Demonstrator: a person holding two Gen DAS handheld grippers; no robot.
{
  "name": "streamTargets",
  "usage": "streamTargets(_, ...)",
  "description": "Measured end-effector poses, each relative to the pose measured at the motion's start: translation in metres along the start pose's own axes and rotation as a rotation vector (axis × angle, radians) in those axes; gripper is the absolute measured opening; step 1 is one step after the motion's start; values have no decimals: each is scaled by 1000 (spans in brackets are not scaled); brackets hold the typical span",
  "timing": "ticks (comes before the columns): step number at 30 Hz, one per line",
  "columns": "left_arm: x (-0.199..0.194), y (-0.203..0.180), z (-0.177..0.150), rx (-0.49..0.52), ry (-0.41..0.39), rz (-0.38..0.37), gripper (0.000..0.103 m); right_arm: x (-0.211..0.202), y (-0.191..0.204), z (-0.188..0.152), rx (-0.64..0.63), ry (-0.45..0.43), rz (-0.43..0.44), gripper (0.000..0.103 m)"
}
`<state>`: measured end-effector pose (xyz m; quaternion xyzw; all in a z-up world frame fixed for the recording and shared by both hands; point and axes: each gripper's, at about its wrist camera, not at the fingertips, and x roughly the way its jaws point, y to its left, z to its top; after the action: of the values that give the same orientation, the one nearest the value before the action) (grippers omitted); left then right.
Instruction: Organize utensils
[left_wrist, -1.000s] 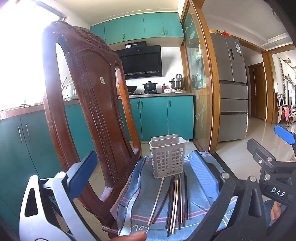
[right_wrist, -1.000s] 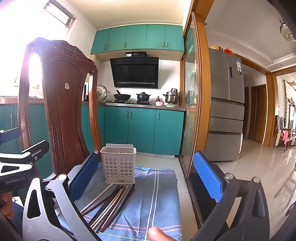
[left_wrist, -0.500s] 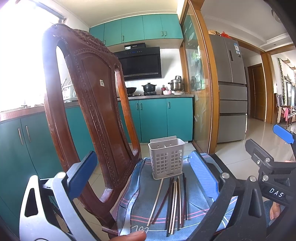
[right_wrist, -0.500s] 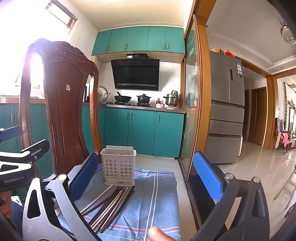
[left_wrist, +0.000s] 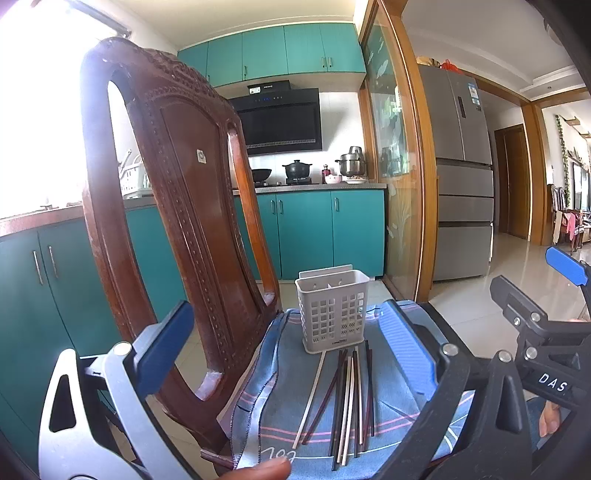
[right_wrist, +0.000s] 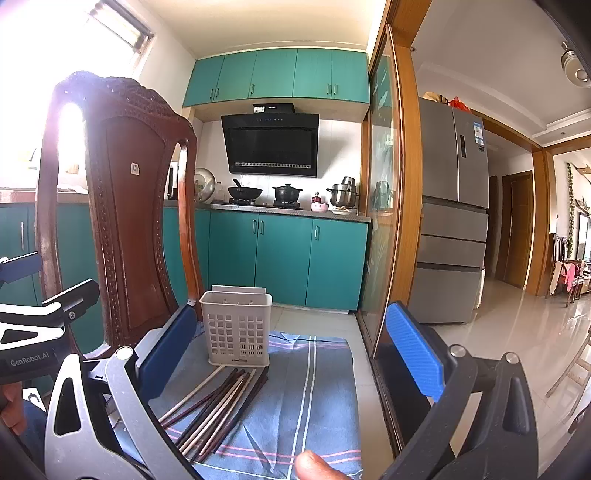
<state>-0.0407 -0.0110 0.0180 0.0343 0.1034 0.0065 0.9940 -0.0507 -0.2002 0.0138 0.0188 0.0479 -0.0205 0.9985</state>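
At the far left stood a carved dark-wood chair back (left_wrist: 177, 206), tilted a little, with teal kitchen cabinets (left_wrist: 306, 230) behind it and a bright window beside it. The left gripper (left_wrist: 291, 339) hung above the near edge of a blue striped cloth (left_wrist: 391, 402), its blue-padded fingers (left_wrist: 166, 347) spread wide and holding nothing. Between those pads, farther back on the cloth, a white perforated utensil holder (left_wrist: 334, 310) stood upright. Just in front of the holder, almost touching its base, a bunch of chopsticks (left_wrist: 349, 395) lay flat on the cloth, some pale and some dark, roughly side by side and pointing toward the camera; one pale stick lay slightly apart on the left of the bunch. A fingertip (left_wrist: 264, 472) showed at the bottom edge of the left wrist view. To the right, the right gripper (right_wrist: 291, 354) was likewise parted wide and empty, hovering over the cloth's near side, with the holder and chopsticks lying toward its left finger. Beyond the cloth on the right rose a wood-framed glass door (right_wrist: 388, 192), and past it a grey refrigerator (right_wrist: 454, 206).
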Motion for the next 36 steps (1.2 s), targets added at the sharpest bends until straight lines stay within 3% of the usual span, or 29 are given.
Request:
streamTargets(11,34,-2,-12,5,98,-14,100,31,-3,-14,-9,89,-29,100)
streamTargets(17,75,-6,-30,22,213,-17,100,87,-10,-41,-23,265,-16,100)
streamTargets(18,82,-7,-32,31,230,-20,100,99,-12,-48,-30,298,-8,100)
streamTargets(21,125,-12,-39,84,320,-69,100,151,-18,-77,24,512,69,97)
streamTargets(22,148,-14,-40,94,375,-128,99,179,-21,-92,77,630,171,82)
streamTargets(23,168,-15,-42,96,417,-181,98,192,-22,-99,117,687,213,73)
streamTargets(24,187,-16,-44,92,451,-228,89,212,-26,-109,183,745,246,59)
streamTargets(25,211,-17,-47,90,483,-258,72,230,-28,-117,224,785,243,44)
streamTargets(27,247,-17,-55,86,548,-271,54,259,-26,-125,236,847,205,34)
streamTargets(28,264,-15,-61,68,593,-280,44,278,-24,-130,241,881,199,34)
streamTargets(31,292,-13,-79,42,659,-273,39,321,-12,-139,281,980,250,34)
streamTargets(36,308,-16,-92,45,730,-277,39,356,23,-151,206,1072,283,33)
